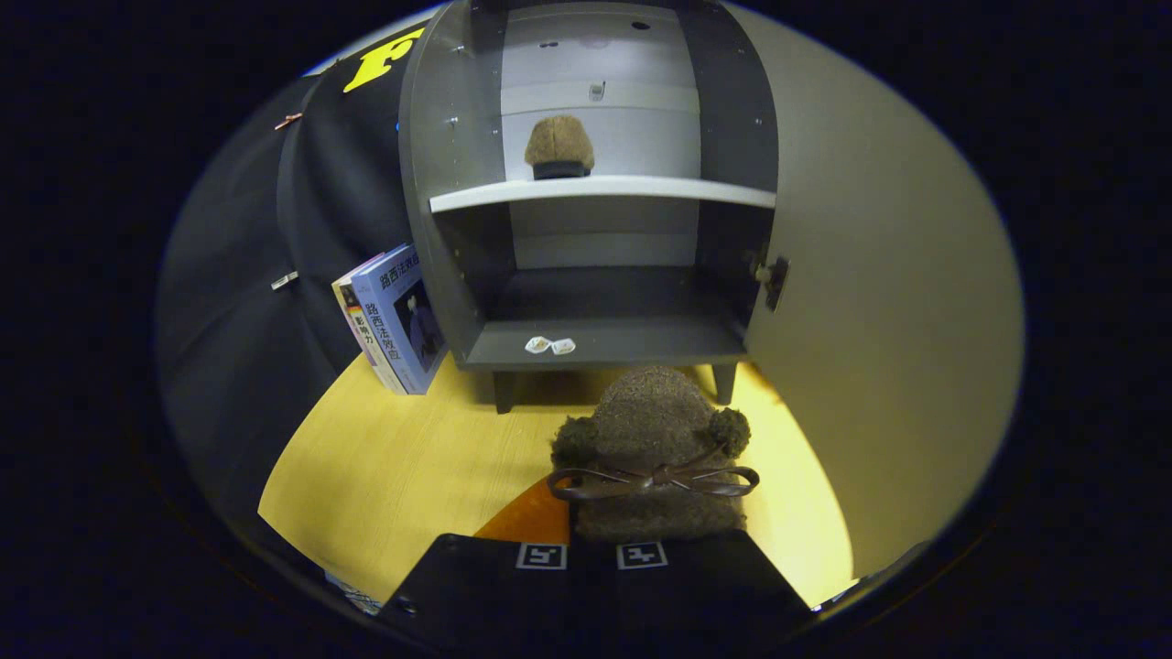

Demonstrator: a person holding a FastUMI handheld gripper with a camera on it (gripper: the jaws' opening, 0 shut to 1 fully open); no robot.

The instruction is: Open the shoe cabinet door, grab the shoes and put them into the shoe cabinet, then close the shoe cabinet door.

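On the yellow floor (385, 467), the gripper (591, 556) clamps 1 shoe (652, 439) before the open cabinet (595, 192).

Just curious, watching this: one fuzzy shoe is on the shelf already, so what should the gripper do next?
Probably carry the brown shoe held at the gripper forward into the cabinet: its door stands open, and the matching shoe sits on the shelf.

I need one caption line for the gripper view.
Fingers shut on brown shoe before open cabinet; other shoe on shelf.
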